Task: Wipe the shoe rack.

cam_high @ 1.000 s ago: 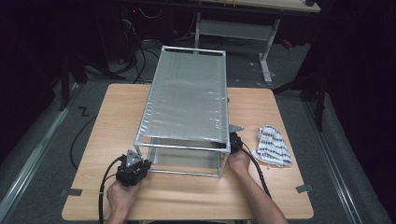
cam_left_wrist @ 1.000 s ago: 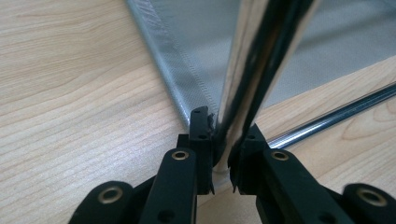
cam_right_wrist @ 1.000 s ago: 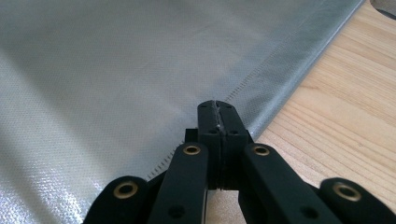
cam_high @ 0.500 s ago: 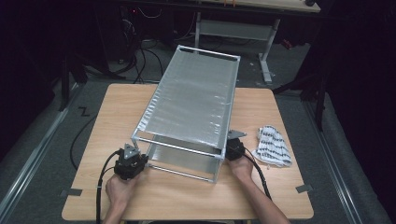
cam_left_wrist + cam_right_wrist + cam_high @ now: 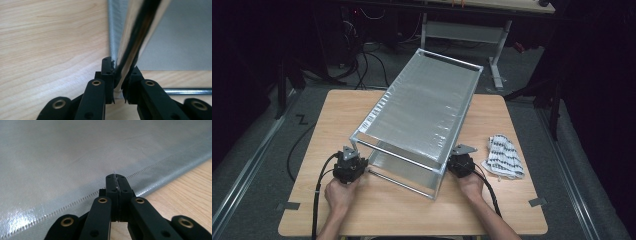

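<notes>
Wooden tabletop, tall chrome-framed rack with silvery mesh cover mid-table. Left gripper at 7 o'clock clamps a chrome leg; right gripper at 5 pinches cover. I'd swing both together, slowly.

The rack hides the table beneath it. In the left gripper view the chrome post is blurred and cut off at the top edge. The towel's pattern is too small to tell.
</notes>
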Motion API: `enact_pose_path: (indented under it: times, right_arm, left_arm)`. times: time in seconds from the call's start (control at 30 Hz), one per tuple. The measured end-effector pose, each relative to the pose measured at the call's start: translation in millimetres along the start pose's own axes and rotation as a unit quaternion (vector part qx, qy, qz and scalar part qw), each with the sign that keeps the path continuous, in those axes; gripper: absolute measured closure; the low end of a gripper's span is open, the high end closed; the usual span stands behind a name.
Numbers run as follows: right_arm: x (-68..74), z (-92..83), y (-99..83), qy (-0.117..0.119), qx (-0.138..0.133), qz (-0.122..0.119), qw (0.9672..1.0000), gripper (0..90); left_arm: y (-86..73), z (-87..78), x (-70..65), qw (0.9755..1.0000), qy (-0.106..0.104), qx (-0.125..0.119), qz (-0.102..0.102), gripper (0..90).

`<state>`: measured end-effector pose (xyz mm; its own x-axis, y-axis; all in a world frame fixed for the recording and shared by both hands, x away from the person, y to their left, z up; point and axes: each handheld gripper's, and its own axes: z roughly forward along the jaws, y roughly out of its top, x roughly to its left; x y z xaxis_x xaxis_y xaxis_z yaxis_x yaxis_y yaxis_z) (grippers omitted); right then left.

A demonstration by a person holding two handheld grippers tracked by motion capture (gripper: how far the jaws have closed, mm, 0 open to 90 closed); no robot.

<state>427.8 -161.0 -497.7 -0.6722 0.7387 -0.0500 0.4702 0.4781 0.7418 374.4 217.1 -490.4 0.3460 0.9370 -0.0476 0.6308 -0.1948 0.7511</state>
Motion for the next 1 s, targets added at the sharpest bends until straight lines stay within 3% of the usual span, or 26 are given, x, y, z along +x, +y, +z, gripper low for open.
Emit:
enact_pose_path:
  times: [0.4, 0.5, 0.6, 0.77, 1.0]
  right_arm:
    - [13.7, -1.3, -1.0, 0.014, -0.003, -0.006, 0.9999, 90.0]
    - [19.5, -1.2, -0.5, -0.001, -0.001, -0.029, 0.9996, 90.0]
    - [20.1, -1.3, 0.5, -0.001, 0.001, -0.032, 0.9995, 89.1]
    - [19.0, -5.7, 2.0, -0.011, 0.003, -0.048, 0.9988, 76.7]
    - [0.4, -27.7, -1.8, -0.04, -0.019, -0.012, 0.999, 57.7]
  left_arm:
    - [8.3, 8.2, 16.9, 0.9997, 0.019, 0.001, -0.013, 80.6]
    - [8.3, 9.1, 18.0, 0.9997, 0.02, -0.002, -0.016, 80.5]
    - [8.5, 9.1, 17.5, 0.9996, 0.022, -0.001, -0.019, 80.3]
    - [8.2, 10.3, 18.5, 0.9994, 0.022, 0.006, -0.025, 78.5]
    - [4.6, 14.2, 19.6, 0.9988, 0.026, 0.021, -0.035, 69.7]
